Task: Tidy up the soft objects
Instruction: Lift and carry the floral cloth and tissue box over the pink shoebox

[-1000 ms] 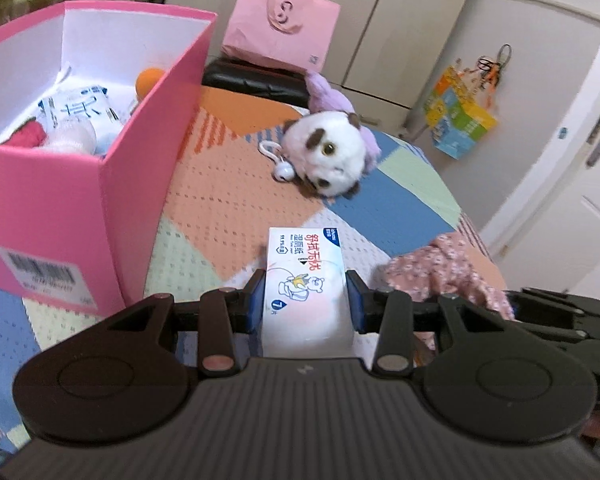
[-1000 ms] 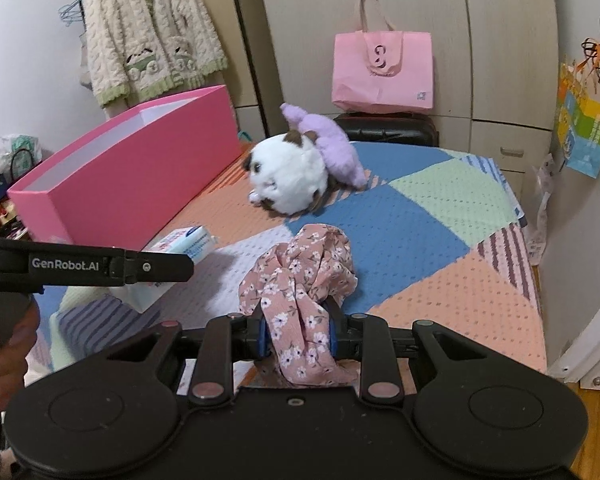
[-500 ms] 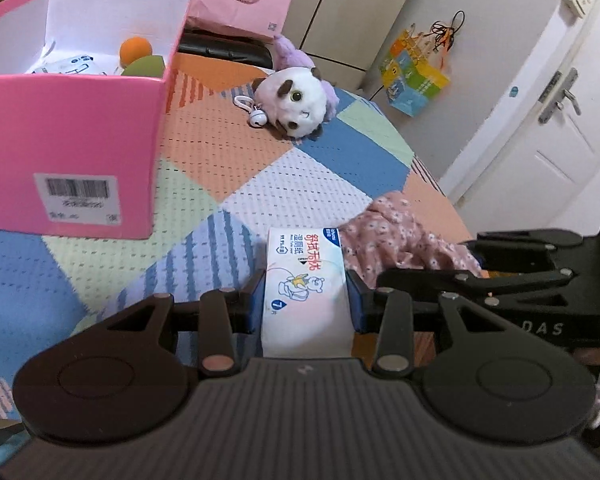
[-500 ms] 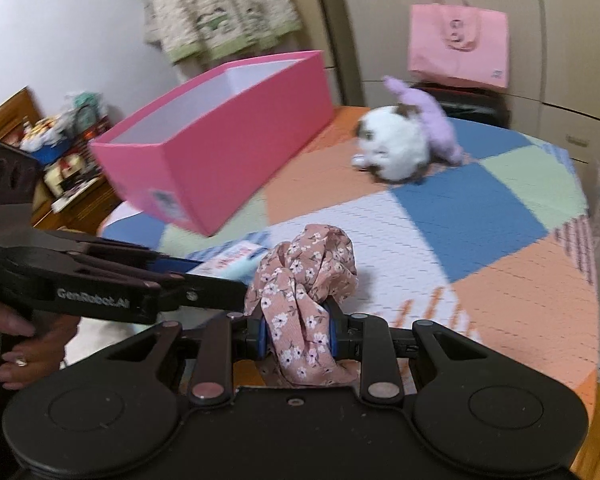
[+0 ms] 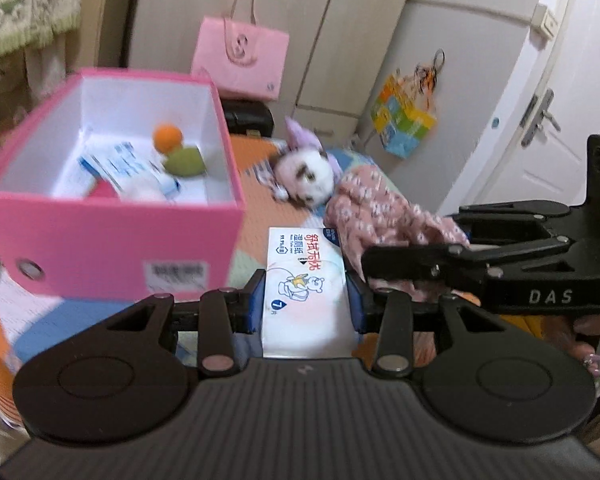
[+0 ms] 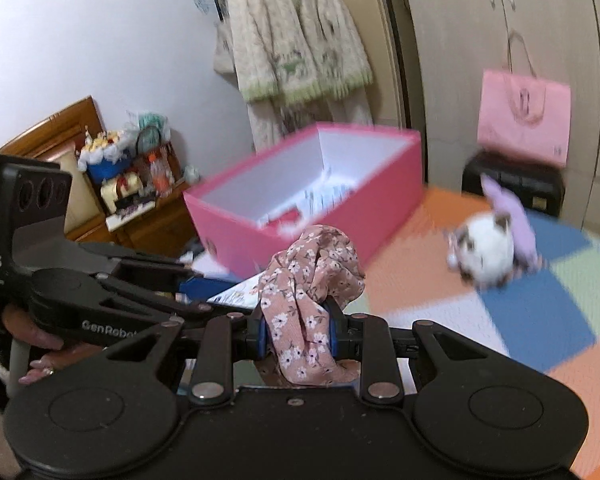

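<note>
- We see a pink box (image 5: 112, 240) standing open on the patchwork blanket (image 6: 540, 320). It is cardboard-looking, rectangular, white inside, with a barcode label and a round metal eyelet on its near wall.
- Inside the box we make out an orange ball (image 5: 167, 137), a green rounded soft piece (image 5: 186, 162), white-and-blue packets (image 5: 128, 166) and a bit of something red; motion blur hides finer detail.
- Our left gripper (image 5: 305, 304) is pinching a tissue pack (image 5: 304, 276) between its blue pads: a flat, glossy white rectangular packet with red and blue print and a small cartoon bear. It is held off the blanket, just beside the box's near corner.
- Our right gripper (image 6: 298, 330) is clamped on a floral scrunchie (image 6: 310, 276), dusty-pink thin fabric with small white flowers, gathered and crumpled, puffing up above the pads and hanging below them. It is held in front of the box's near wall.
- The two grippers sit close side by side, each visible in the other's view.
- A plush toy (image 6: 488, 250), fluffy white with brown patches and lilac ears, lies on the blanket well beyond the box.
- The blanket is knit-textured, in orange, blue, green and white blocks.
- A pink paper bag (image 5: 240, 58) stands against the wardrobe behind, and a cream knitted cardigan (image 6: 296, 40) hangs on the wall.
</note>
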